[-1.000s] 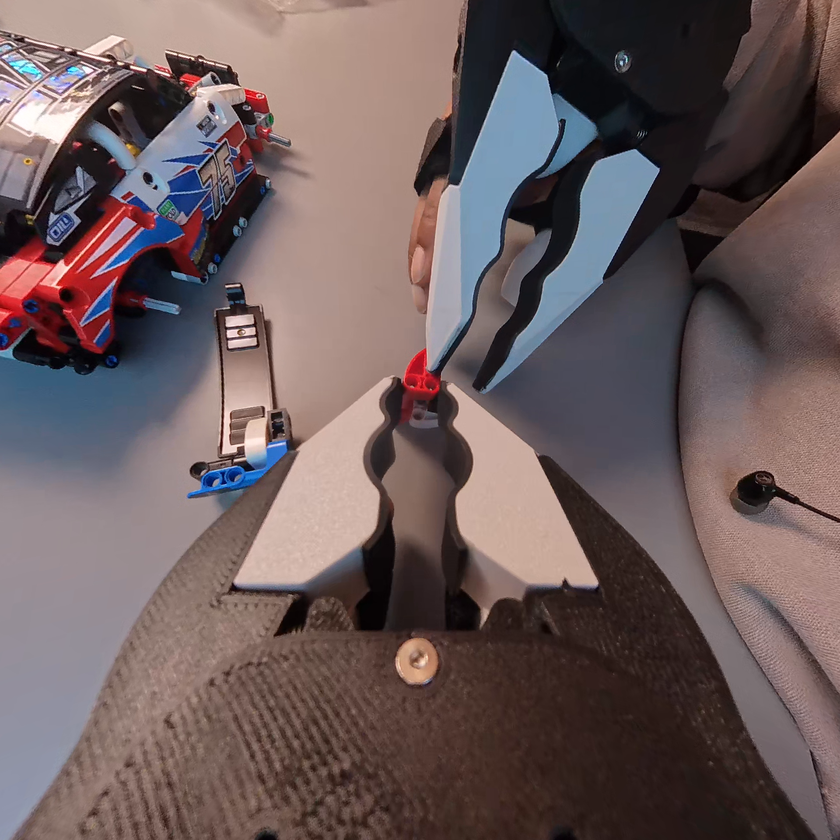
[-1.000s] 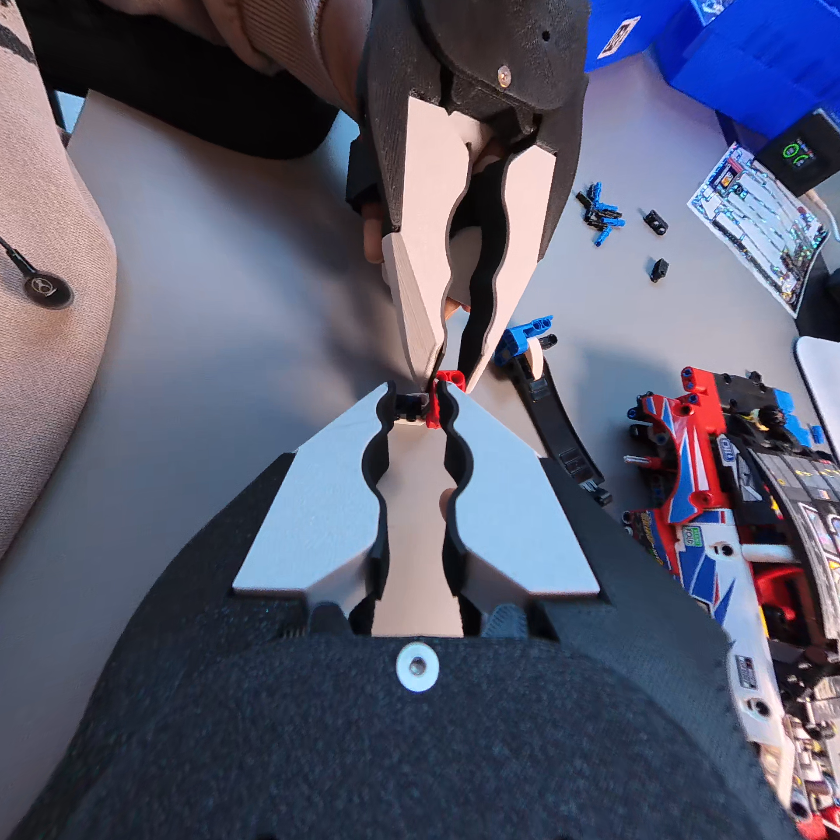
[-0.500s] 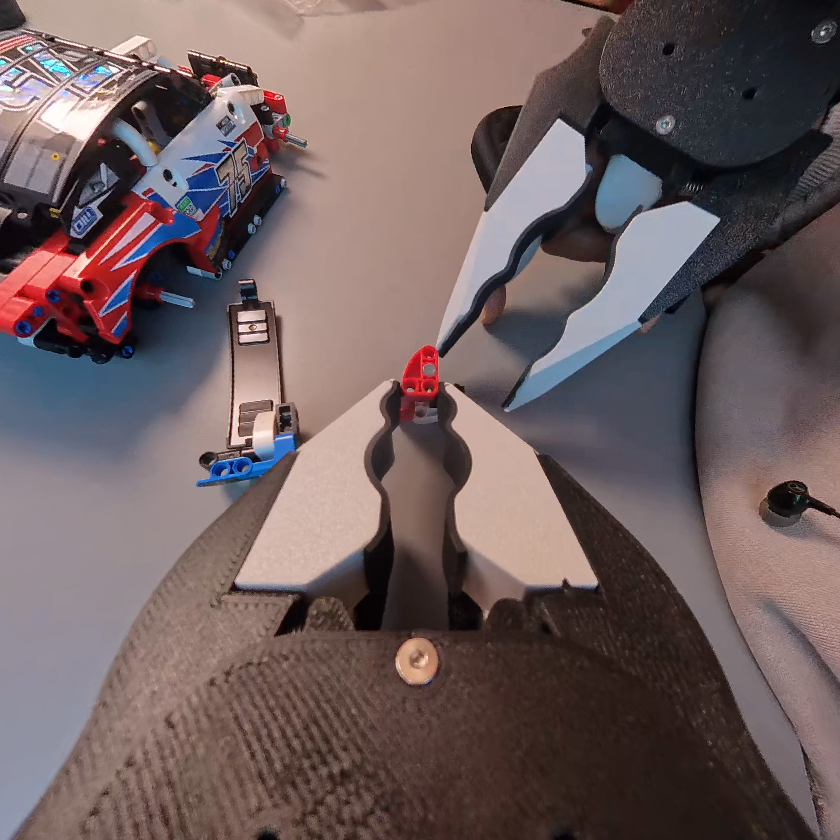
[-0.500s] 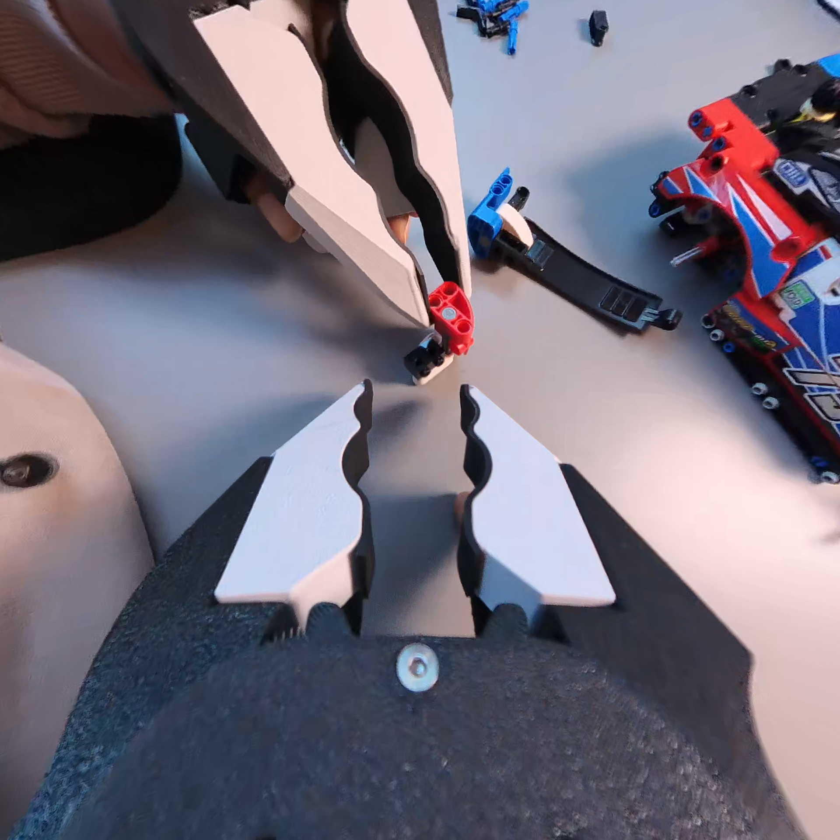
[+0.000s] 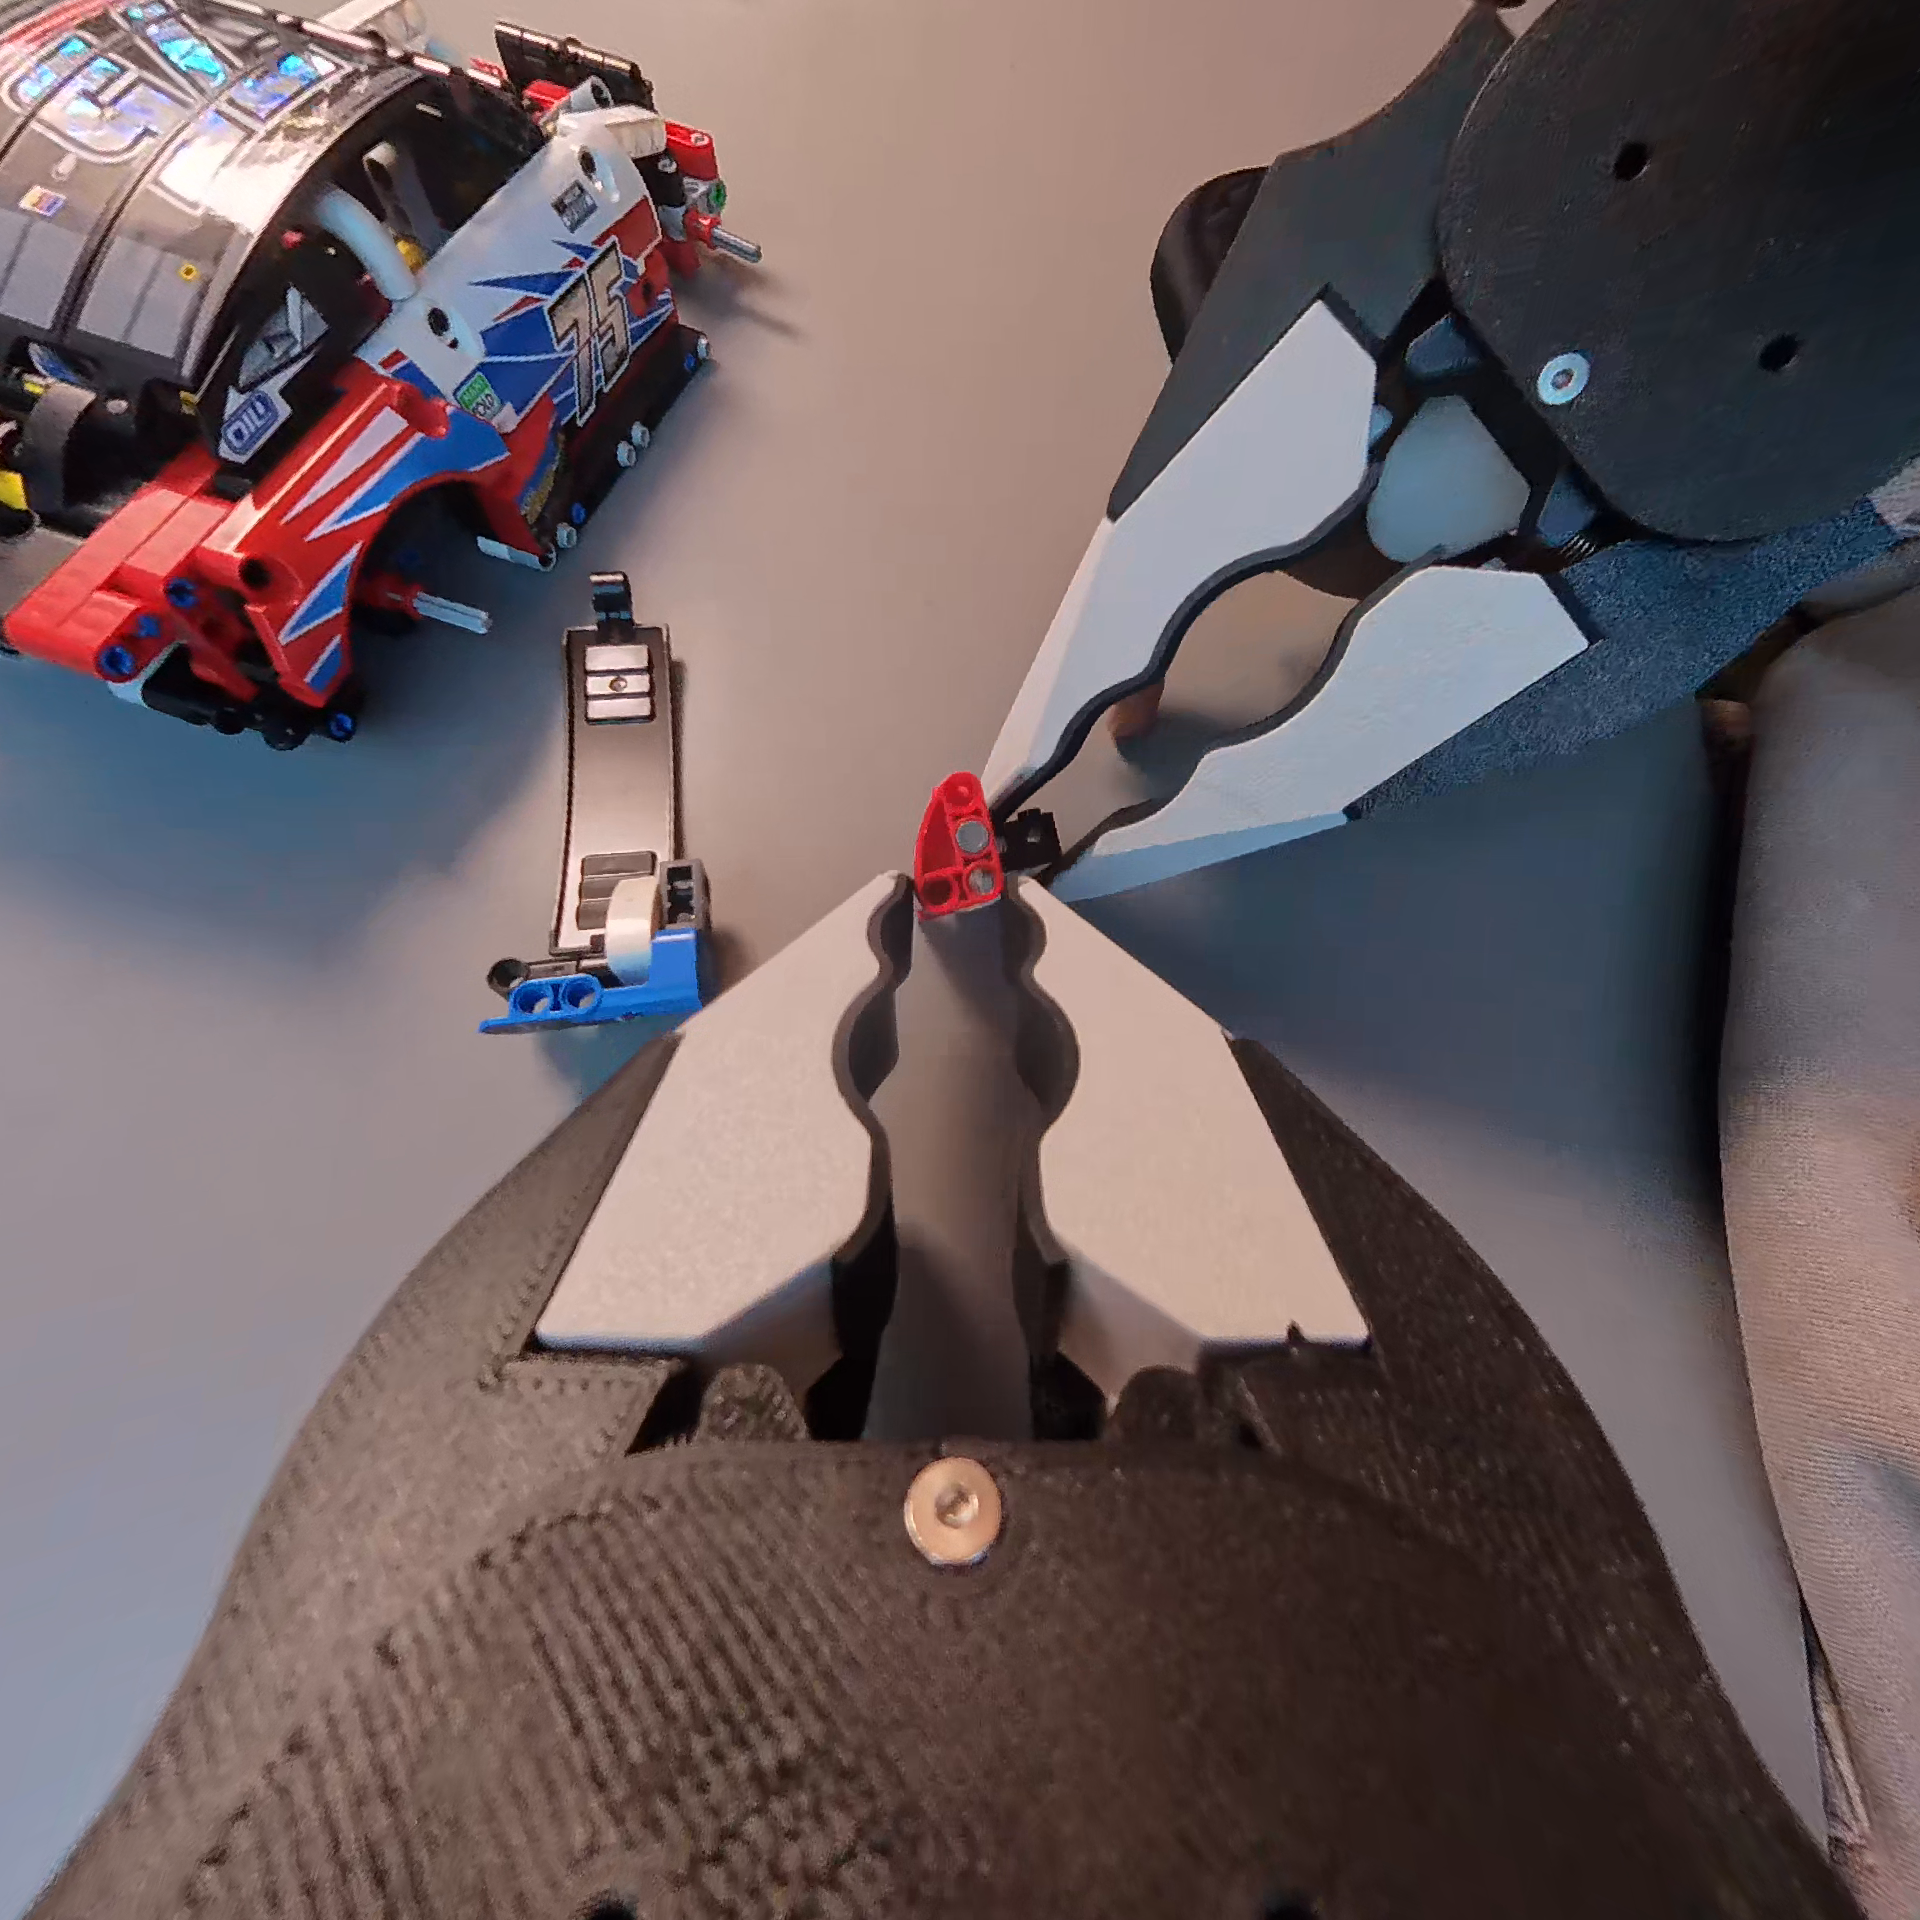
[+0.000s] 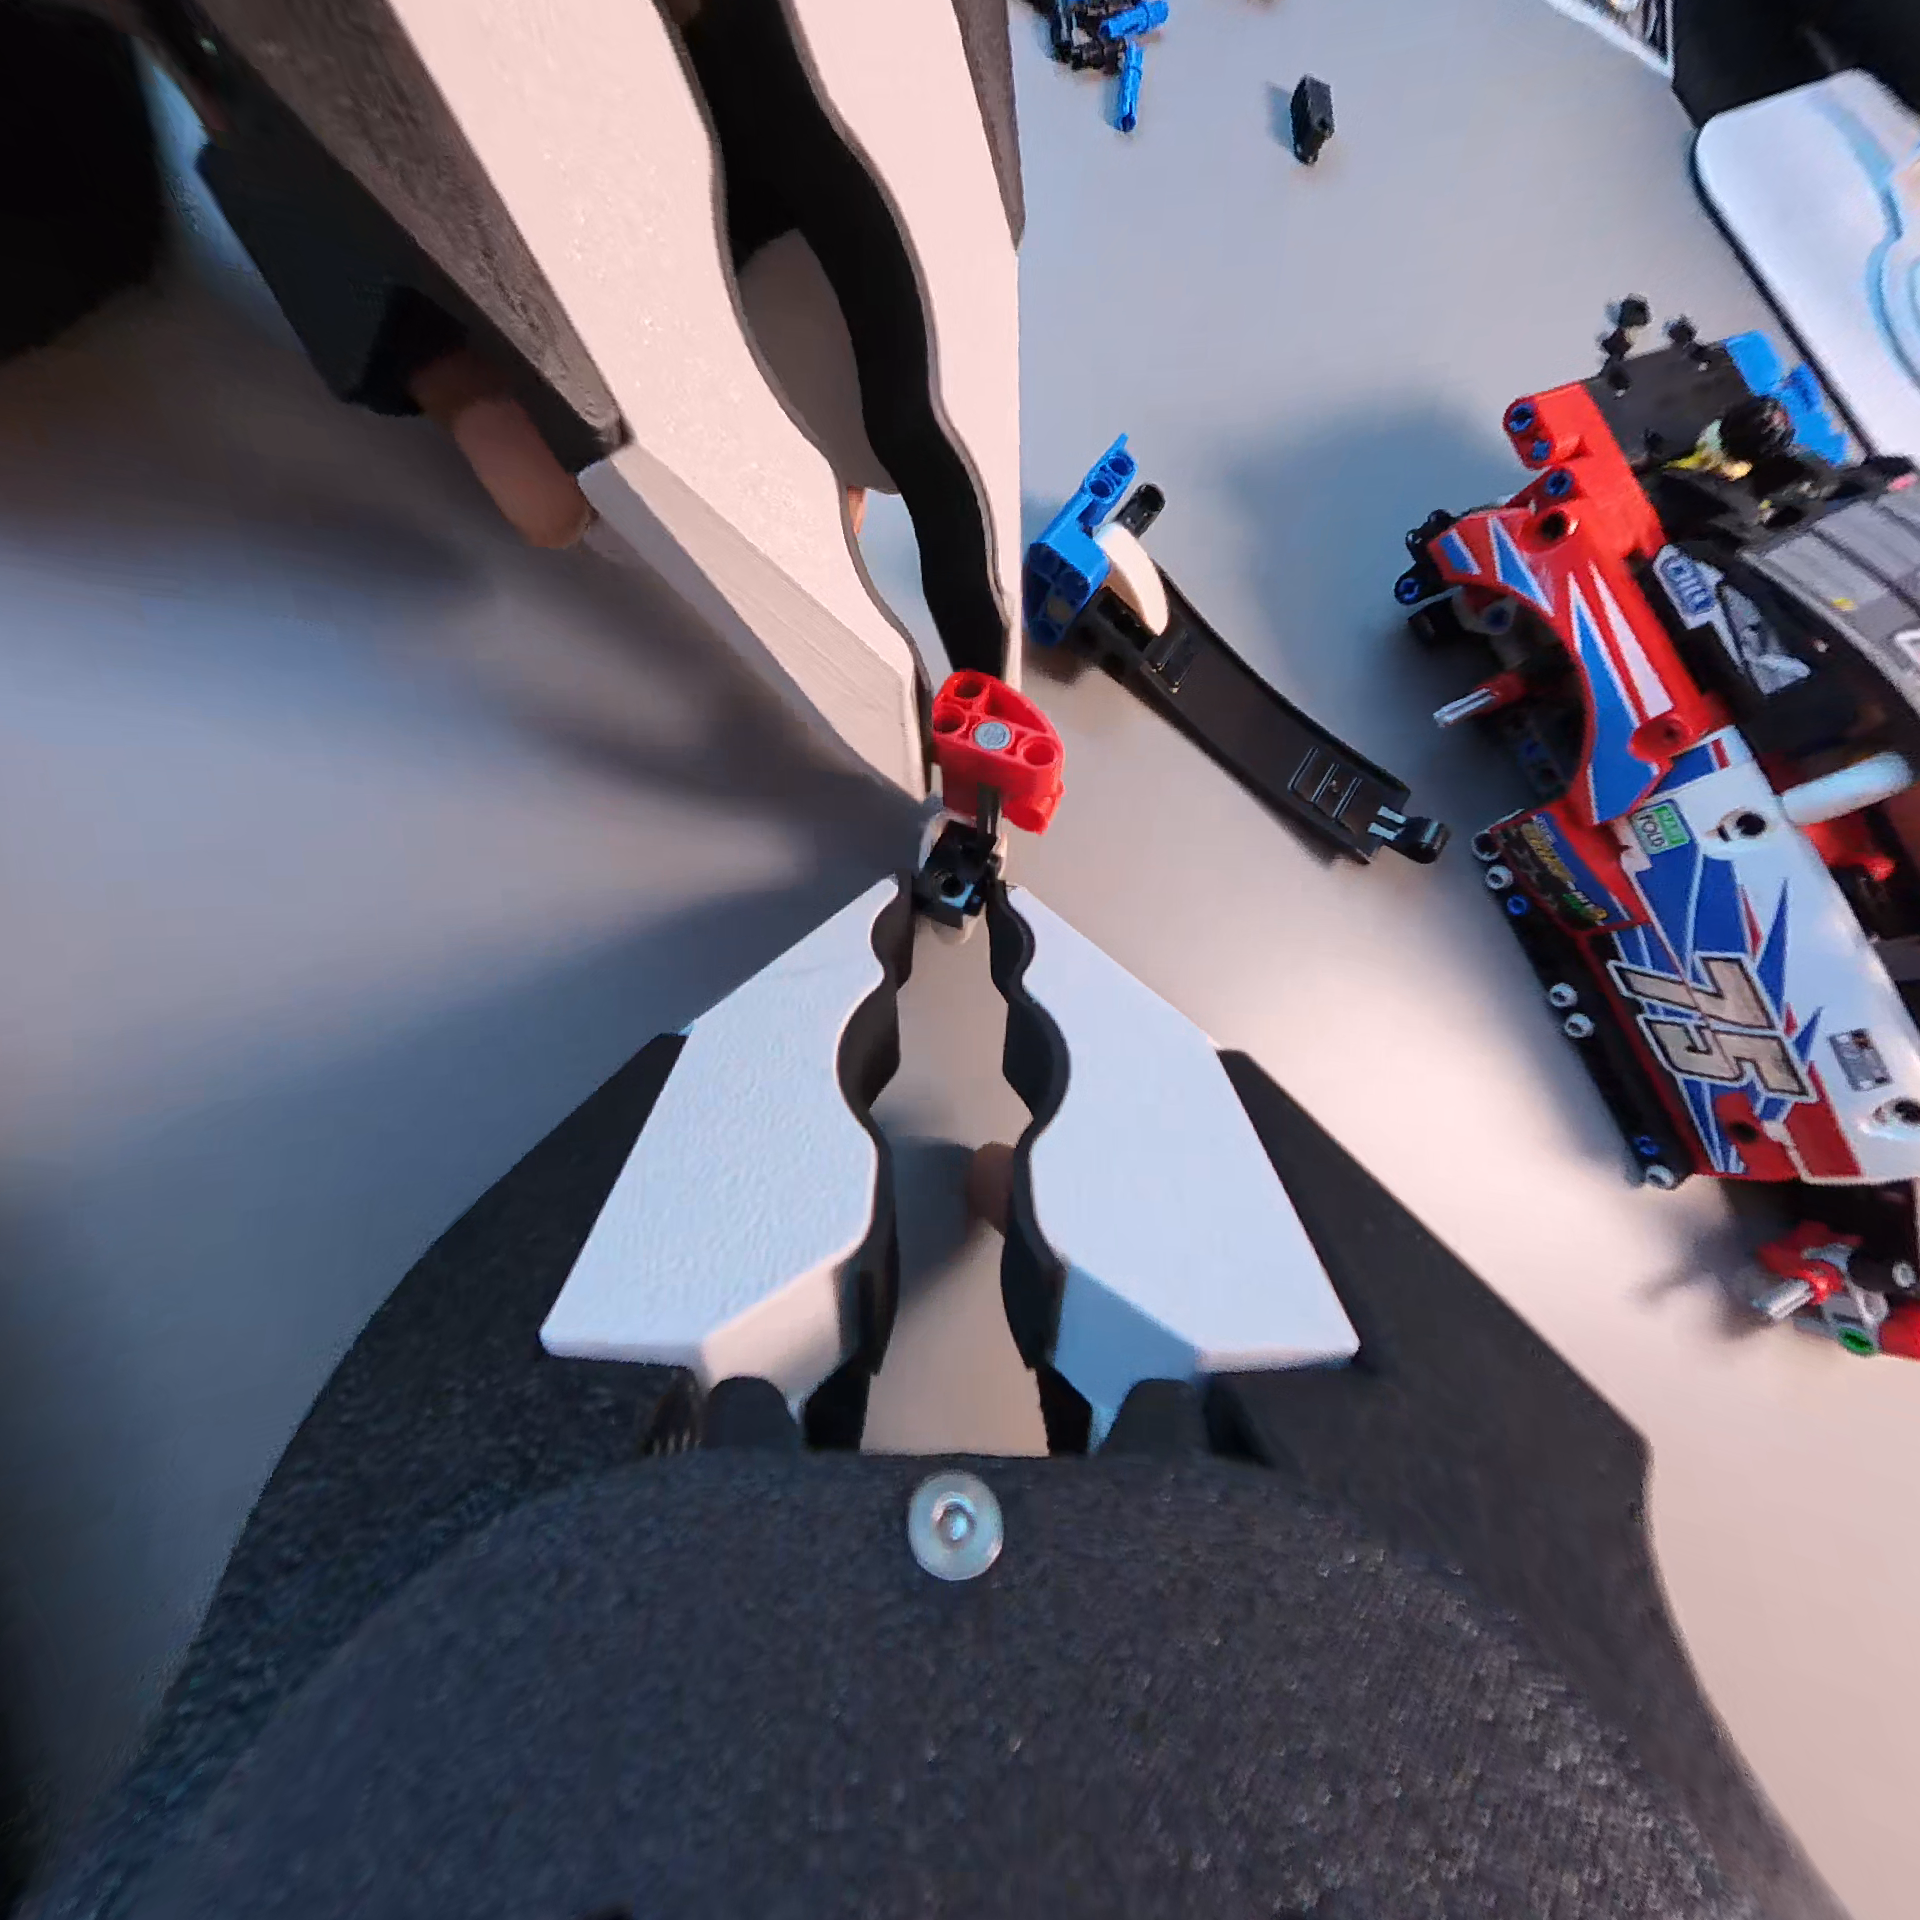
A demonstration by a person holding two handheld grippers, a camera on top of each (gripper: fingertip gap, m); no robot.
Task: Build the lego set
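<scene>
A small sub-assembly hangs between my two grippers above the grey table (image 5: pixel 935 416). It is a red rounded liftarm (image 5: pixel 961 847) joined to a black connector (image 5: pixel 1041 831). My left gripper (image 5: pixel 961 883) is shut on the red liftarm, which also shows in the right wrist view (image 6: pixel 997 748). My right gripper (image 6: pixel 951 894) is shut on the black connector (image 6: pixel 951 873). In the left wrist view the right gripper (image 5: pixel 1034 842) comes in from the upper right. In the right wrist view the left gripper (image 6: pixel 961 712) comes down from above.
The red, white and blue race car (image 5: pixel 312 364) (image 6: pixel 1714 831) stands to one side. A black curved panel with a blue end piece (image 5: pixel 618 810) (image 6: pixel 1226 686) lies beside it. Loose blue and black pins (image 6: pixel 1112 42) lie farther off. A beige sleeve (image 5: pixel 1818 1039) is close on the right. My two grippers' fingertips are within a few centimetres of each other.
My right gripper let go of the assembly, stood open half a second ago, and has now come in again and shut on the black connector. My left gripper kept hold of the red liftarm.
</scene>
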